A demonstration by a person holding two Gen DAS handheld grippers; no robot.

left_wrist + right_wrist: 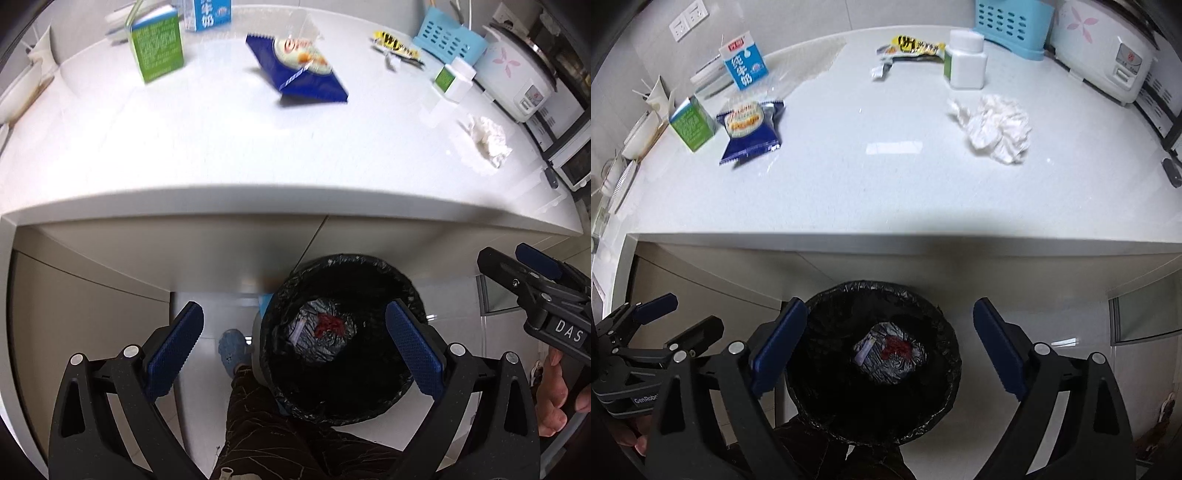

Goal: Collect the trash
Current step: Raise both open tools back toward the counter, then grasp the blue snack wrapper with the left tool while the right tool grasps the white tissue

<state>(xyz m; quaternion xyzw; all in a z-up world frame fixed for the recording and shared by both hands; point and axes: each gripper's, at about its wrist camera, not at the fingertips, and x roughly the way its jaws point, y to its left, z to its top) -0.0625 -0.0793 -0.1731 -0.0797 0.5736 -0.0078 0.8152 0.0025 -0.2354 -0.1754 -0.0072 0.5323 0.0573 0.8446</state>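
Table (849,192): white, still carrying most of the trash; collecting is judged to be at an early stage

Bin (873,413): black-lined, standing on the floor below the table edge, holding one silvery wrapper (890,350) with a red patch; the only piece seen binned

Rice cooker (1108,62): pink flower print, far right; probably staying

Basket (1012,29): light blue, at the back

Tissue (995,127): crumpled, lying right of centre, waiting

Blue packet (751,129): snack picture, script unreadable, waiting

Green carton (691,125): print too small to read

Blue carton (743,64): reading "纯牛奶"

White bottle (966,61): green label, unreadable

Yellow wrapper (916,48): black lettering, illegible

Left tongs (293,350): hanging over the bin, spread, holding nothing; body reading "GenRobo…" in the right view

Right tongs (890,347): spread above the bin, gripping nothing; body reading "DAS" in the left view
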